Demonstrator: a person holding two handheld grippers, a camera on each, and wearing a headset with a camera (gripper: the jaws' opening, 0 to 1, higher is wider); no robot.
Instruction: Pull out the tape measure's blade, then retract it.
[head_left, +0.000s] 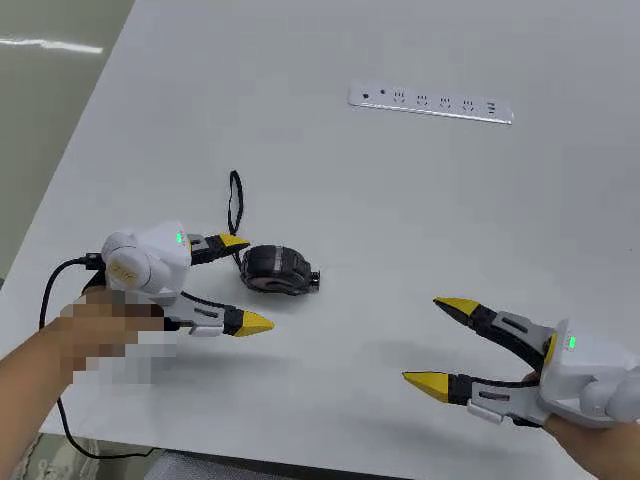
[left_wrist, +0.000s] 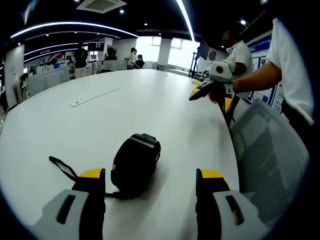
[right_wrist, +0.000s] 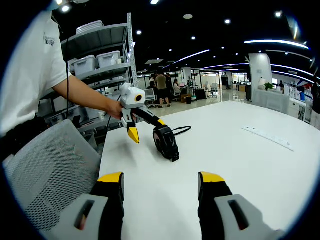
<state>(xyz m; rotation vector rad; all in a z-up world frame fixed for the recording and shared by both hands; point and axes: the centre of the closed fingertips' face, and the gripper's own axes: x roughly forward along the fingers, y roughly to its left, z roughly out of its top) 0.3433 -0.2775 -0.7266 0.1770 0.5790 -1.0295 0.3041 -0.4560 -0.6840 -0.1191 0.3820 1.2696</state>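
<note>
A black tape measure (head_left: 276, 268) lies on the white table (head_left: 380, 190), its blade tip (head_left: 314, 277) pointing right and a black wrist strap (head_left: 236, 200) trailing away behind it. My left gripper (head_left: 243, 282) is open, its yellow-tipped jaws on either side of the case without touching it. In the left gripper view the tape measure (left_wrist: 136, 162) sits just ahead of the left gripper (left_wrist: 151, 175), nearer one jaw. My right gripper (head_left: 440, 343) is open and holds nothing, well to the right. From the right gripper view the tape measure (right_wrist: 166, 141) lies far beyond the right gripper (right_wrist: 161, 179).
A white power strip (head_left: 430, 102) lies flat at the back of the table. The near table edge (head_left: 300, 462) runs just below both grippers. A mesh chair (right_wrist: 50, 165) stands beside the table, with shelving and people further off in the room.
</note>
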